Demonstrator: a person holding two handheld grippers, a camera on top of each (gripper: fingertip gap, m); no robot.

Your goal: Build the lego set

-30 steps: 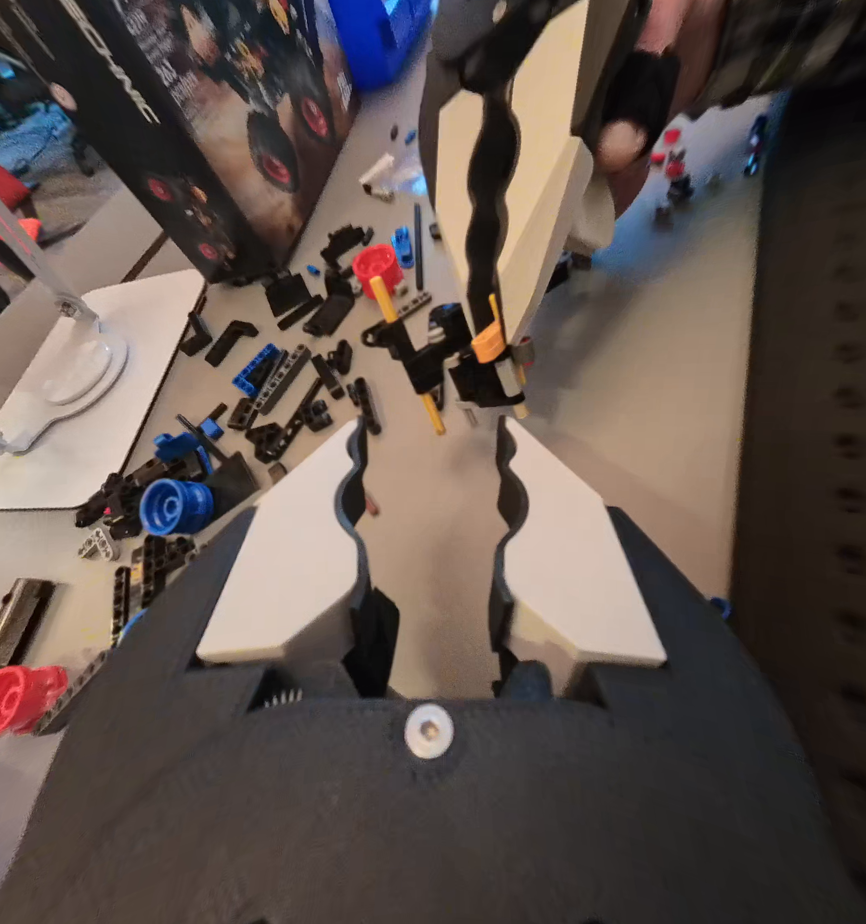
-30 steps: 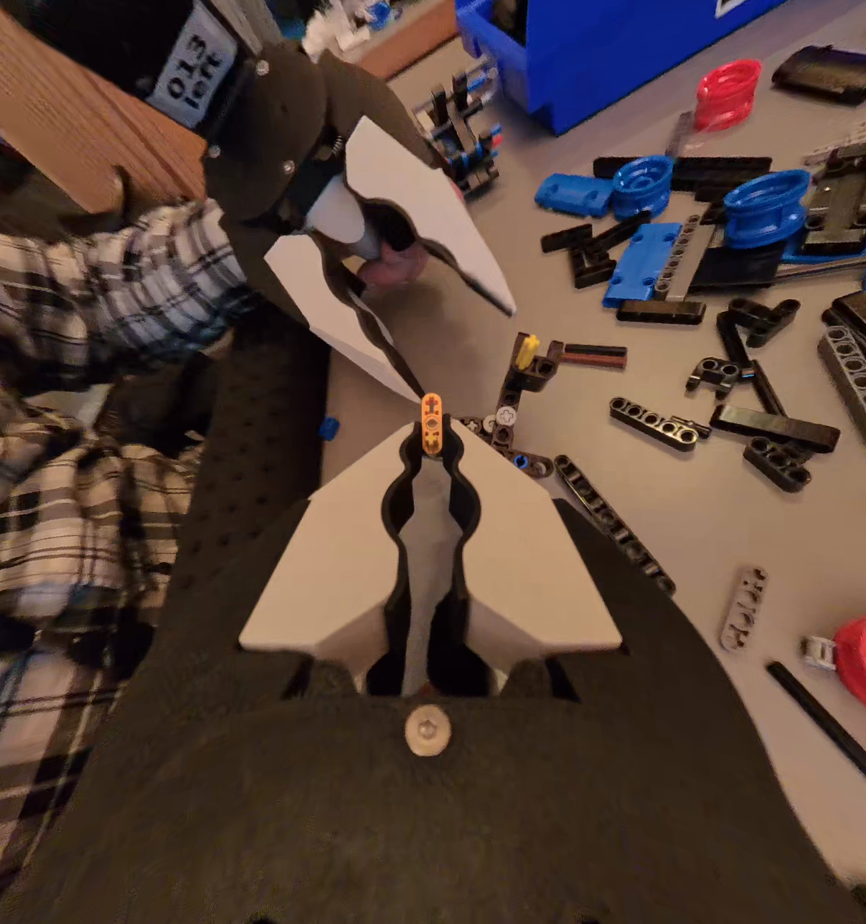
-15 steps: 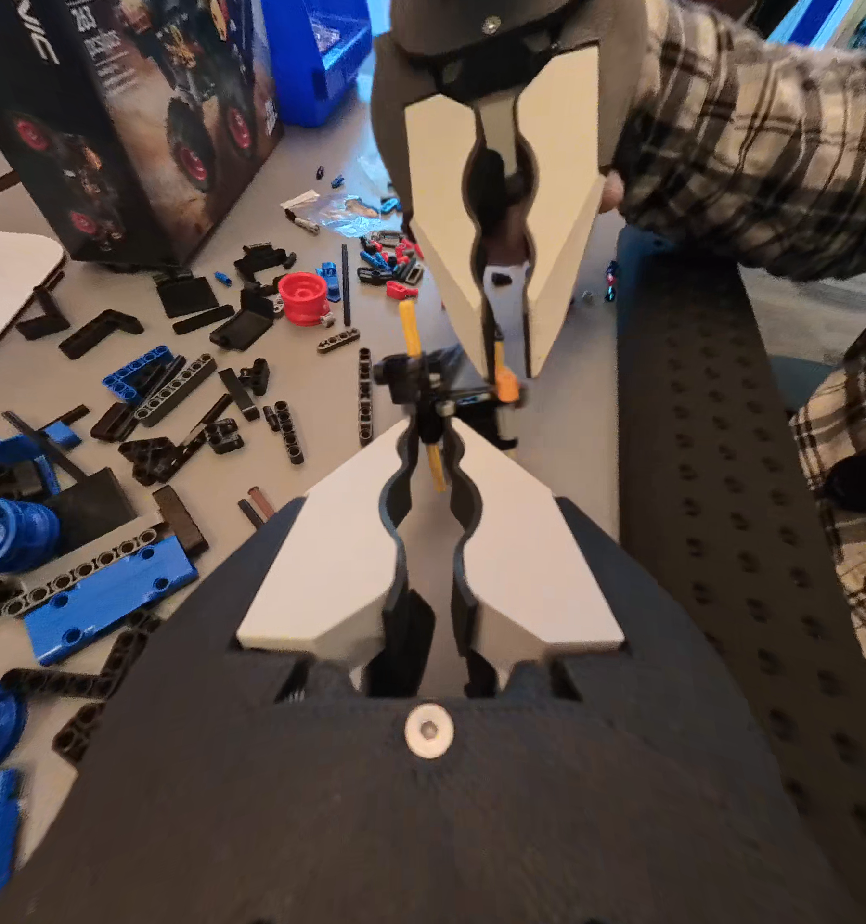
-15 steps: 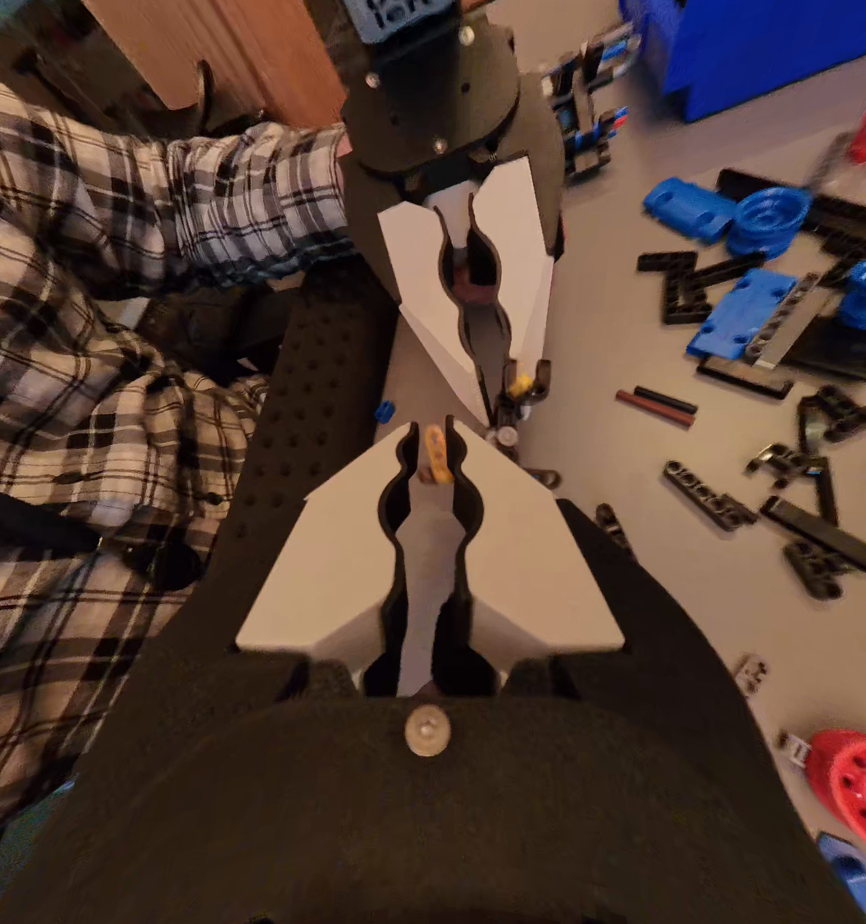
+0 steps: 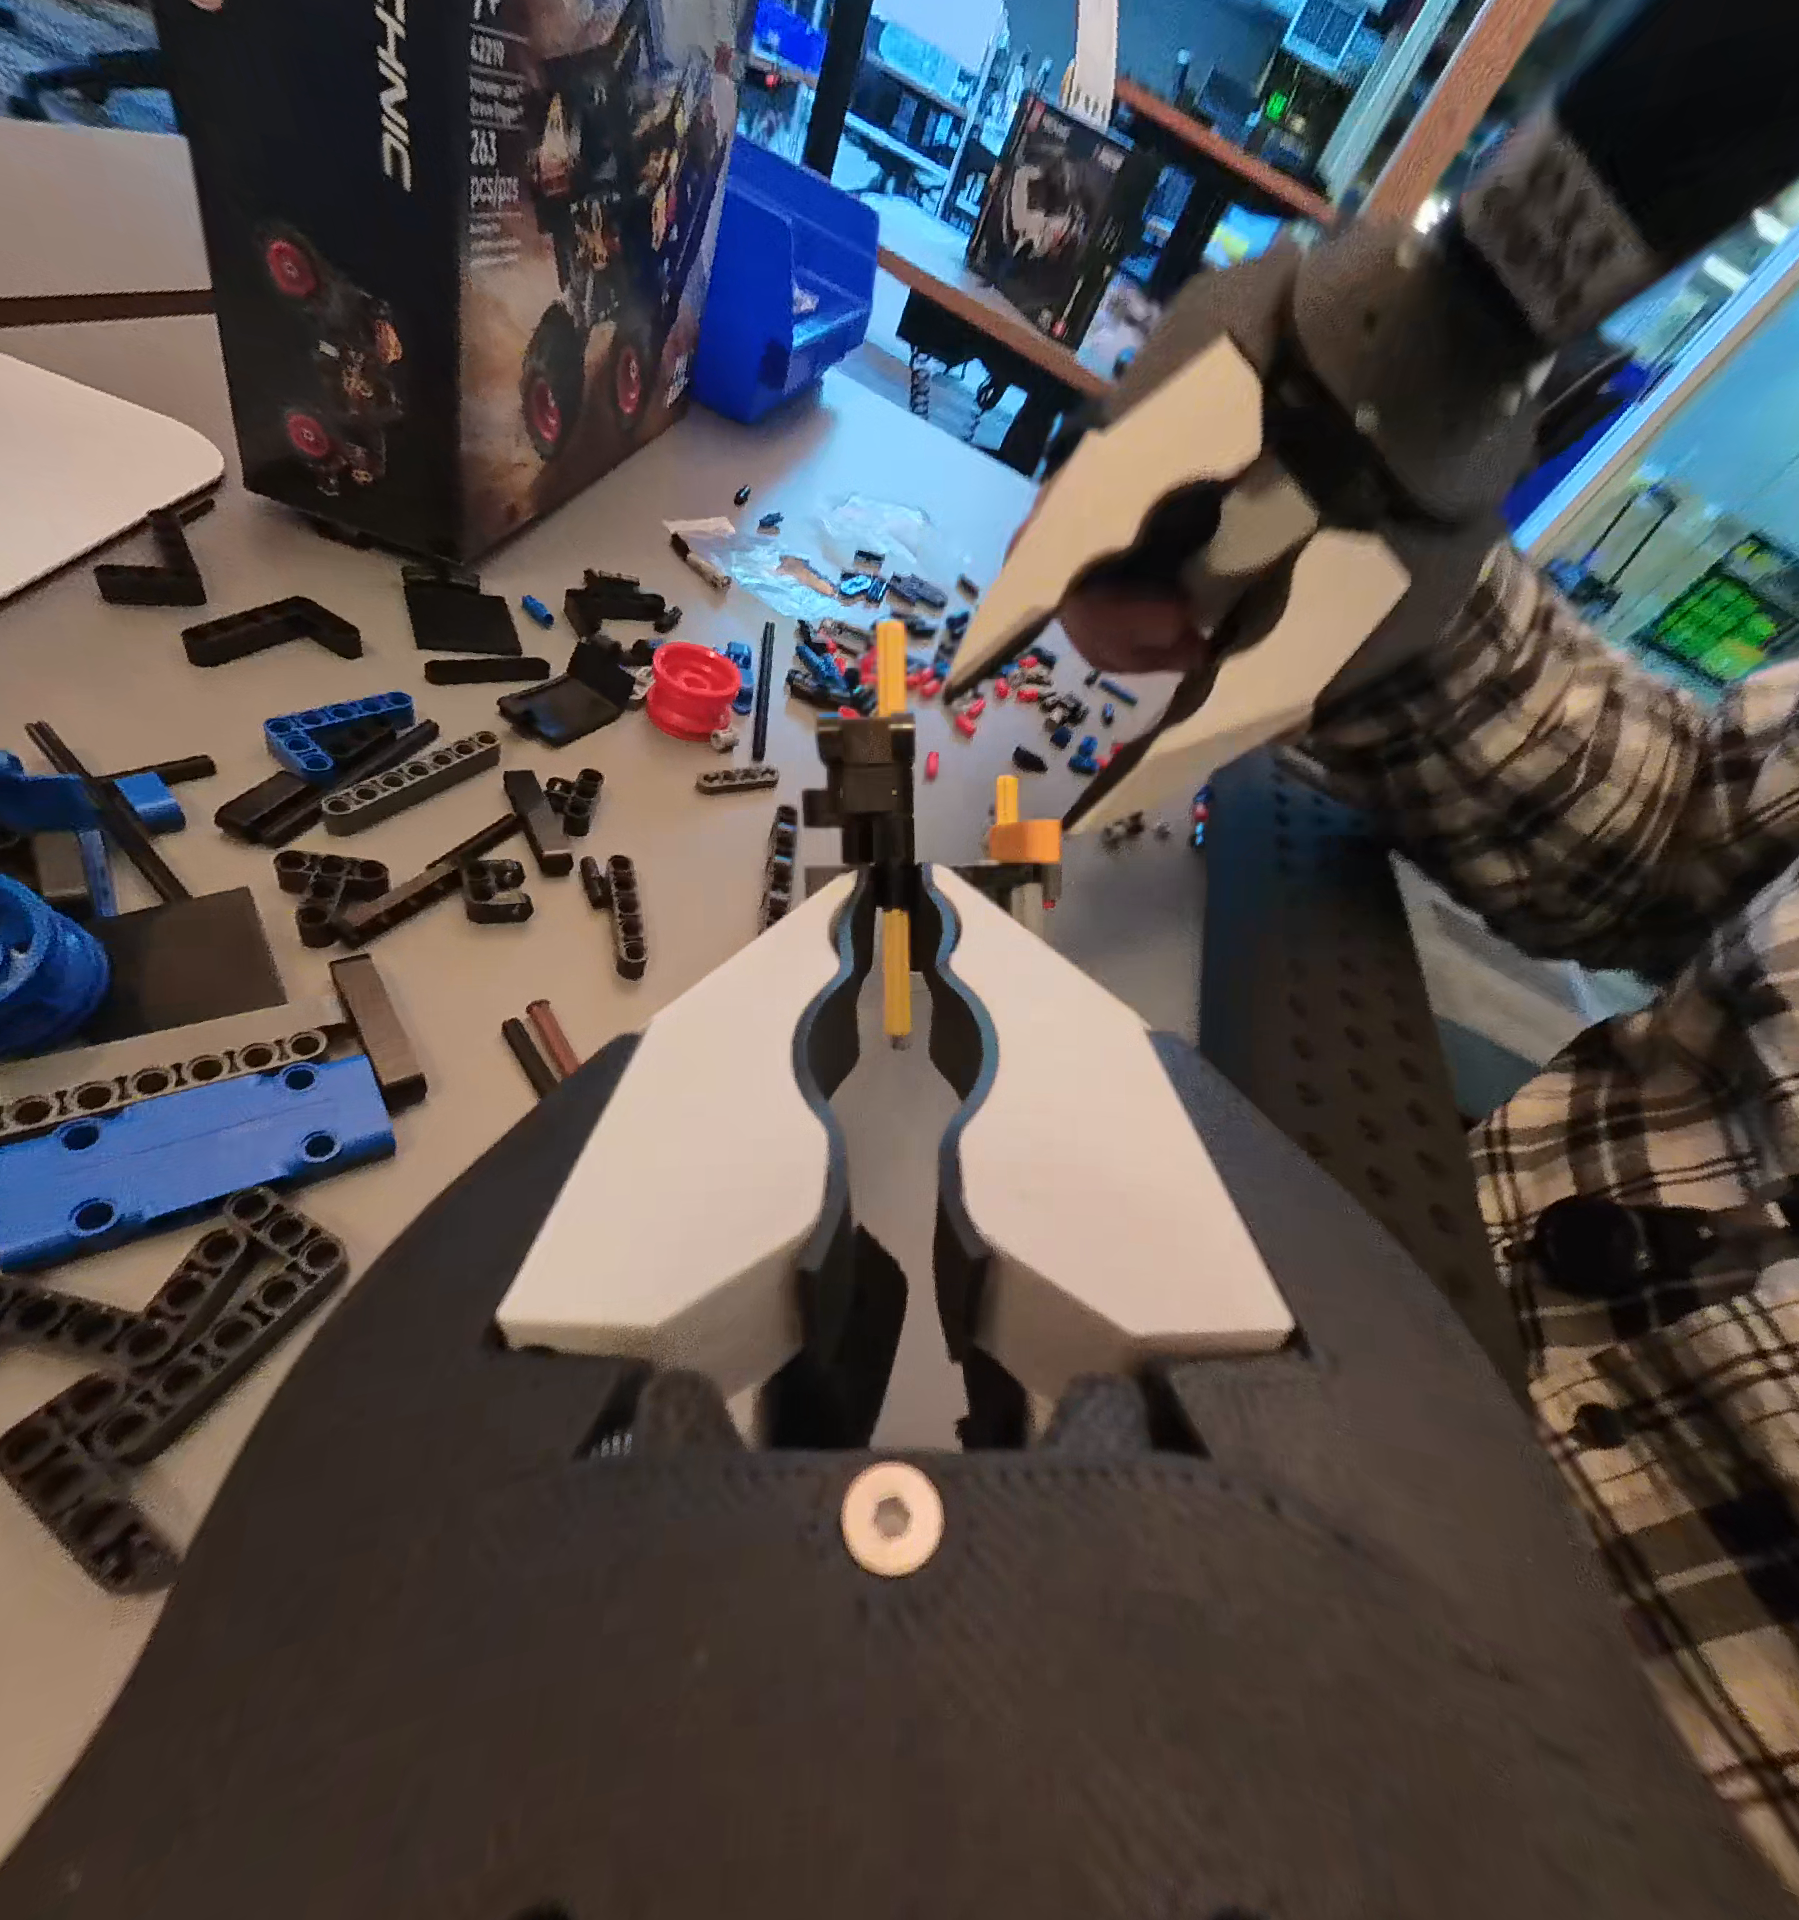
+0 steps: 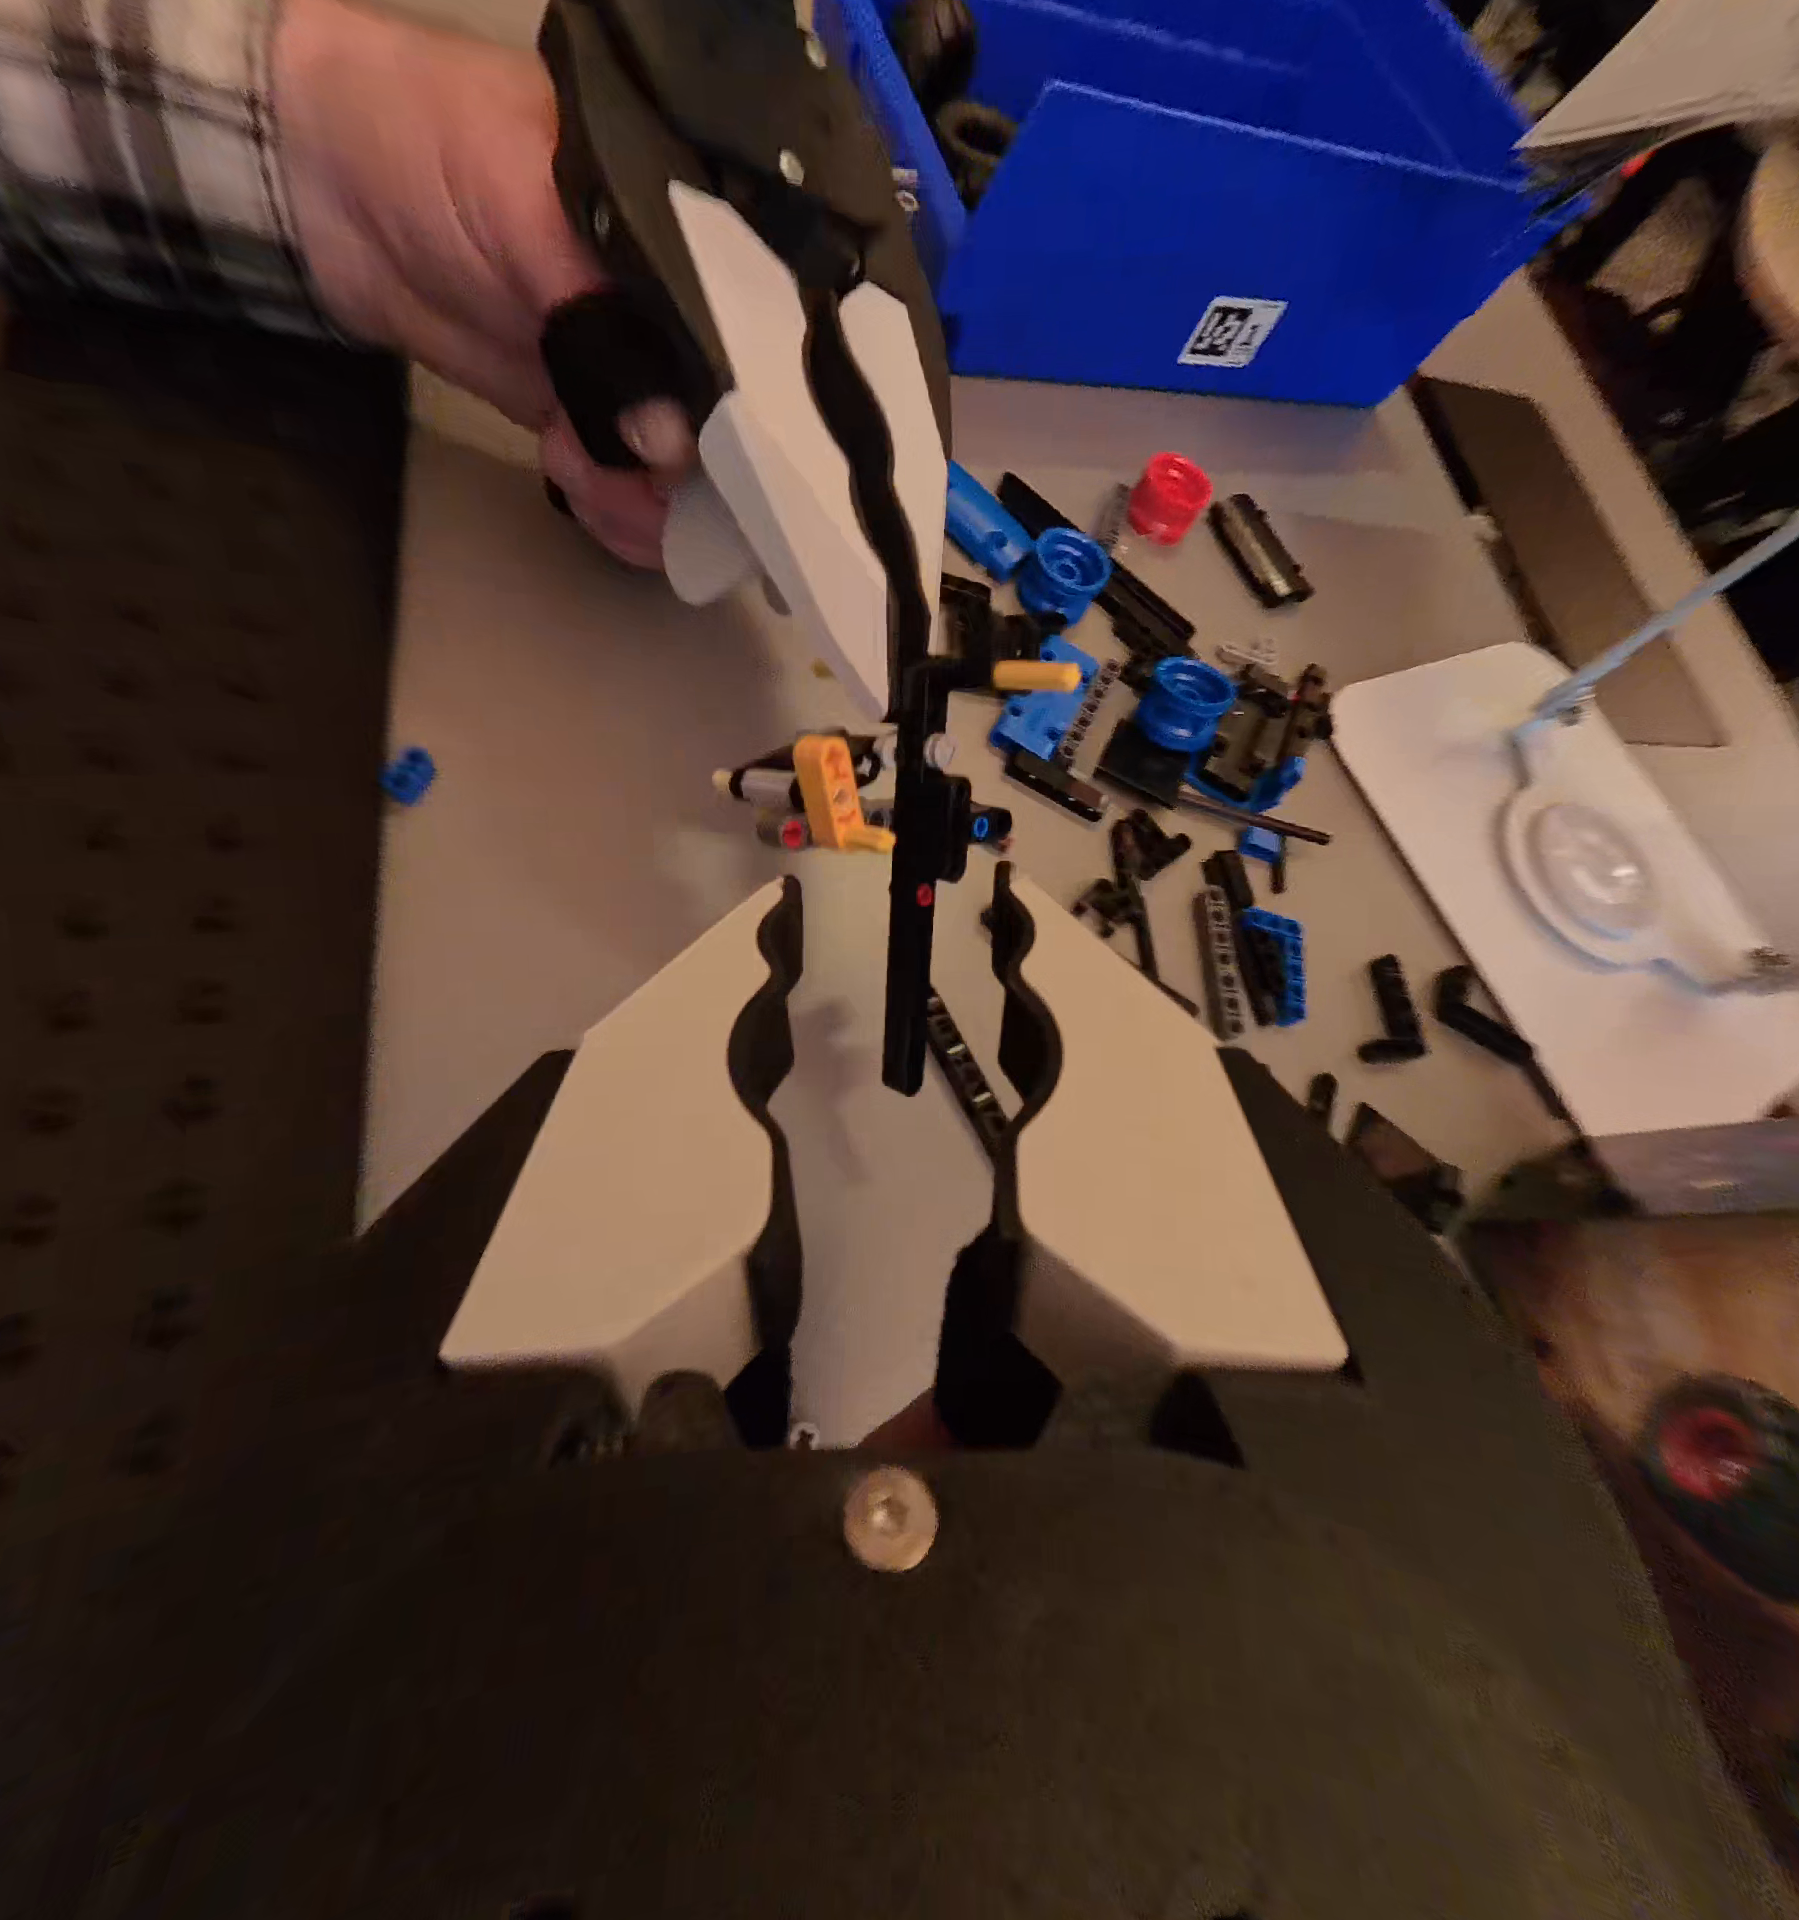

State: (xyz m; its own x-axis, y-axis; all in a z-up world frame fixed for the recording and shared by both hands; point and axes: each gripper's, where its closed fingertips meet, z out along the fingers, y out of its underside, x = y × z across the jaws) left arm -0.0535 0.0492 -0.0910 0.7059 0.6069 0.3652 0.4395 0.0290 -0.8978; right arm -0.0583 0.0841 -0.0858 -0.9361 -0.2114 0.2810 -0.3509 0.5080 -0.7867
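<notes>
where the left gripper (image 5: 893,883) pinches it at the tips, a black lego assembly (image 5: 871,784) with a yellow axle (image 5: 890,652) through it and an orange connector (image 5: 1023,840) stands above the table (image 5: 978,488); the right gripper (image 6: 893,894) hangs open beside it, holding nothing.

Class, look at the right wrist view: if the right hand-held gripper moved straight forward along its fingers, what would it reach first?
Probably the black assembly that the left hand-held gripper holds up: its long black beam already hangs between the open right hand-held gripper's fingers. Depth is unclear.
</notes>
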